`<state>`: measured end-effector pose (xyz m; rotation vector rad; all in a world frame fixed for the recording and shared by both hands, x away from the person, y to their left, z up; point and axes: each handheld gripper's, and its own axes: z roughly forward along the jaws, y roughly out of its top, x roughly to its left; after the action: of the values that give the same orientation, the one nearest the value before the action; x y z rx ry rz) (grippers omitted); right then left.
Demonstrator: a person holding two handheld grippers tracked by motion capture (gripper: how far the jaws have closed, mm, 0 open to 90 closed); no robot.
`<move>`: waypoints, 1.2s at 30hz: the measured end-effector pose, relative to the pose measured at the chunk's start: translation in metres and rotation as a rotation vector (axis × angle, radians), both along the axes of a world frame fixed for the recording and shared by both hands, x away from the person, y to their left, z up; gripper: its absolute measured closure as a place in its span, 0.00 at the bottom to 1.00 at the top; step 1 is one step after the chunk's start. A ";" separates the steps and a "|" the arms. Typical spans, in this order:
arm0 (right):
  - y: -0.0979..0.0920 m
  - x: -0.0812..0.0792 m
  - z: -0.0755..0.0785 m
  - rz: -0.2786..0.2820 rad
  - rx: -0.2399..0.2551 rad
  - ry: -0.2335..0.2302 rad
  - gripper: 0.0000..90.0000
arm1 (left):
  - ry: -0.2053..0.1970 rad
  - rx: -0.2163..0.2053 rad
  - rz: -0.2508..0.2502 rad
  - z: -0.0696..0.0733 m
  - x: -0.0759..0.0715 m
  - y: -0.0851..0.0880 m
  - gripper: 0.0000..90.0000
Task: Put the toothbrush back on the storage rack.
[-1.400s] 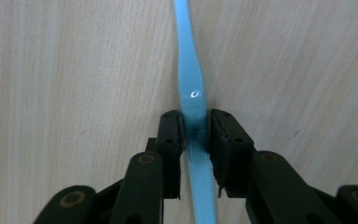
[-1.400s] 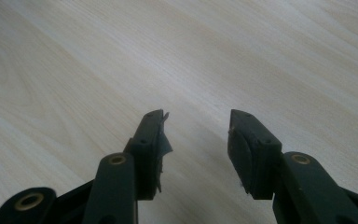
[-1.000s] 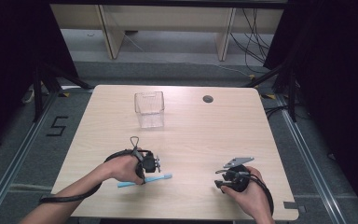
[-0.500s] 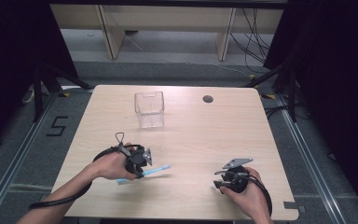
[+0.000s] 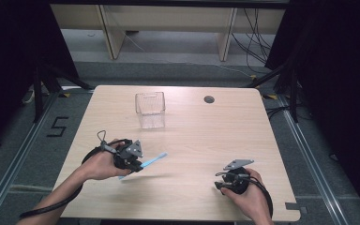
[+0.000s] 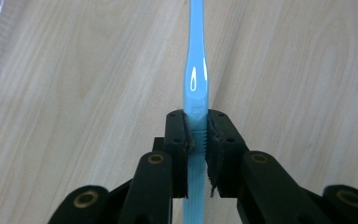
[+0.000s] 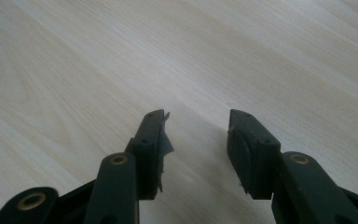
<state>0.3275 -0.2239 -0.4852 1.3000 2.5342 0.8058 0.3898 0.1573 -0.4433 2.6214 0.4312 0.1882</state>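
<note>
Lifted off the worktop since the earlier frame: blue toothbrush (image 5: 149, 161), now carried clear of the wood near the front left corner, head end aimed toward the middle. Pinched at the handle between the pads of the left gripper (image 5: 132, 162), pressed tight on both sides. Right gripper (image 5: 221, 180) resting near the front right corner, jaws apart around nothing, just been narrowing. Clear container (image 5: 150, 109) standing toward the back edge.

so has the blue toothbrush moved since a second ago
Yes. The blue toothbrush, clamped in the left tongs, has lifted off the table and shifted left, slightly nearer the clear container.
</note>
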 end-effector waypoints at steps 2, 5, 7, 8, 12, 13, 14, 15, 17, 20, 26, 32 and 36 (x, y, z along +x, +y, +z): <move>0.000 0.000 0.000 -0.004 0.001 0.001 0.64 | 0.000 -0.048 0.029 -0.002 -0.001 0.002 0.88; 0.000 0.000 0.000 -0.012 0.006 -0.001 0.64 | -0.016 -0.089 0.044 -0.002 0.001 0.006 0.88; 0.000 0.000 0.000 -0.011 0.007 -0.011 0.64 | -0.029 -0.101 0.051 -0.002 0.002 0.008 0.88; 0.000 0.000 0.000 -0.013 0.011 -0.010 0.64 | -0.043 -0.114 0.056 -0.001 0.003 0.010 0.88; 0.000 0.000 0.000 -0.013 0.010 -0.015 0.64 | -0.071 -0.172 0.105 -0.003 0.004 0.014 0.88; 0.000 -0.001 -0.001 -0.016 0.011 -0.016 0.64 | -0.077 -0.221 0.152 -0.005 0.003 0.014 0.88; 0.000 -0.001 -0.001 -0.016 0.011 -0.016 0.64 | -0.081 -0.229 0.159 -0.005 0.004 0.016 0.88; 0.000 -0.001 -0.002 -0.017 0.014 -0.021 0.64 | -0.090 -0.248 0.176 -0.006 0.003 0.018 0.88; 0.000 -0.002 -0.002 -0.021 0.017 -0.016 0.64 | -0.100 -0.293 0.199 -0.007 0.004 0.021 0.88; 0.000 -0.002 -0.002 -0.023 0.019 -0.016 0.64 | -0.118 -0.379 0.219 -0.008 0.003 0.026 0.88; 0.000 -0.001 -0.002 -0.012 0.013 -0.020 0.64 | -0.155 -0.464 0.232 -0.009 0.003 0.033 0.88; 0.002 -0.003 -0.003 -0.025 0.023 -0.023 0.64 | -0.202 -0.554 0.261 -0.010 0.002 0.038 0.88; 0.001 -0.003 -0.003 -0.023 0.029 -0.059 0.63 | -0.234 -0.604 0.276 -0.011 0.002 0.041 0.88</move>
<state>0.3249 -0.2229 -0.4885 1.2914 2.4670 0.8658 0.3916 0.1986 -0.4542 1.9190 0.6496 0.3836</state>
